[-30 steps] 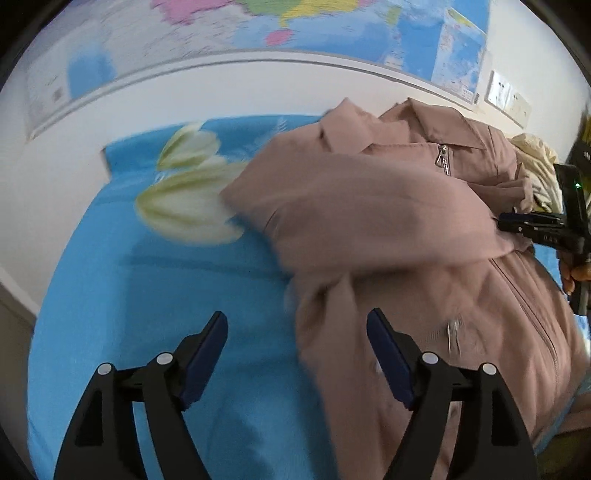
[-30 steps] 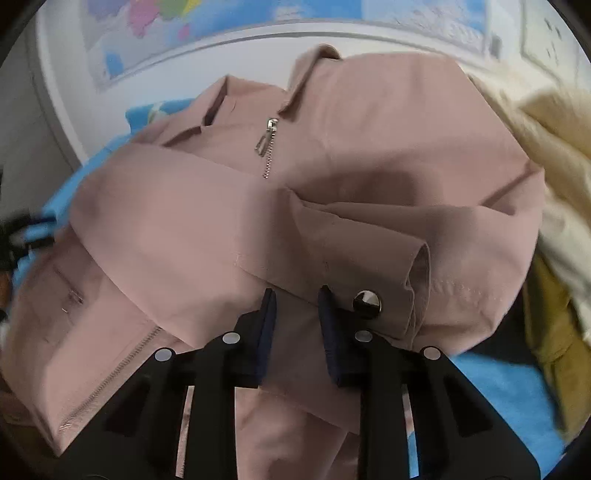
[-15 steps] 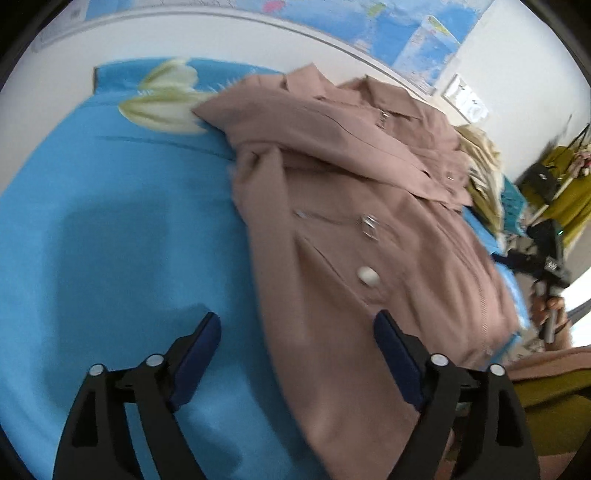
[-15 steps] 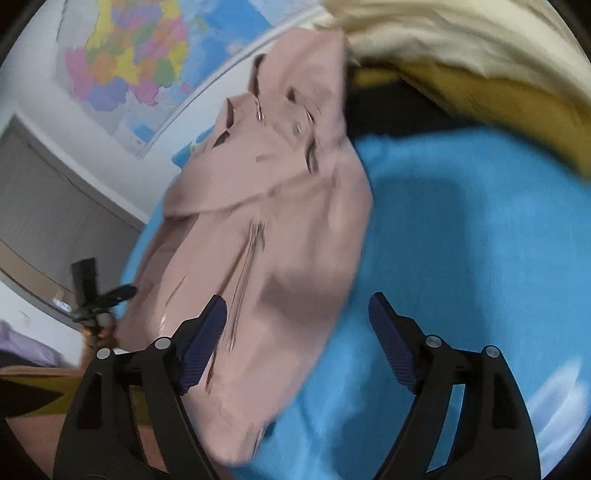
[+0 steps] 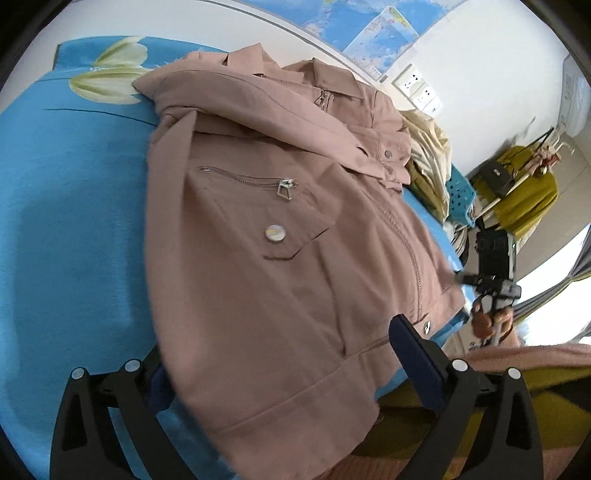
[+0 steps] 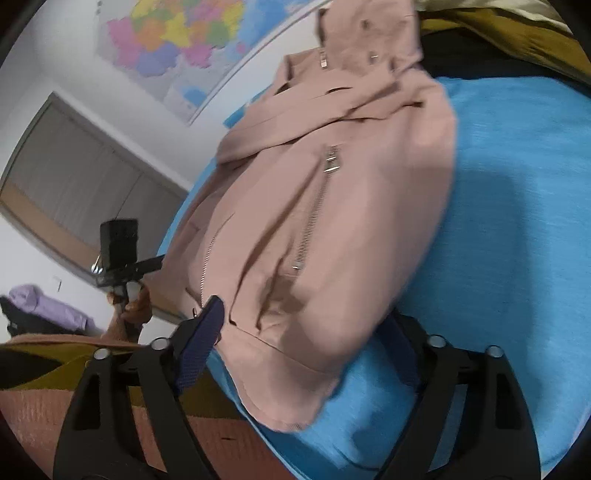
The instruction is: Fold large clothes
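A dusty-pink zip jacket (image 5: 280,206) lies front-up on the blue bedsheet (image 5: 66,229), both sleeves folded across its chest. My left gripper (image 5: 288,373) straddles the jacket's near hem; its jaws are opening wide and the pads do not press the cloth. In the right wrist view the jacket (image 6: 332,206) has its hem corner between the fingers of my right gripper (image 6: 301,350). Those jaws are closing, and the right finger is partly hidden behind the cloth. Each view shows the other gripper, the right one (image 5: 491,273) and the left one (image 6: 122,251), at the hem's far end.
A heap of cream and olive clothes (image 5: 428,155) lies beside the jacket's shoulder, seen as the heap (image 6: 517,33) in the right wrist view. A teal basket (image 5: 458,192) and an olive garment on a rack (image 5: 524,192) stand beyond the bed. A wall map (image 6: 177,40) hangs behind.
Both grippers drew back from the sleeves to the jacket's hem. The right gripper let go of the sleeve cuff and opened; the left opened wider.
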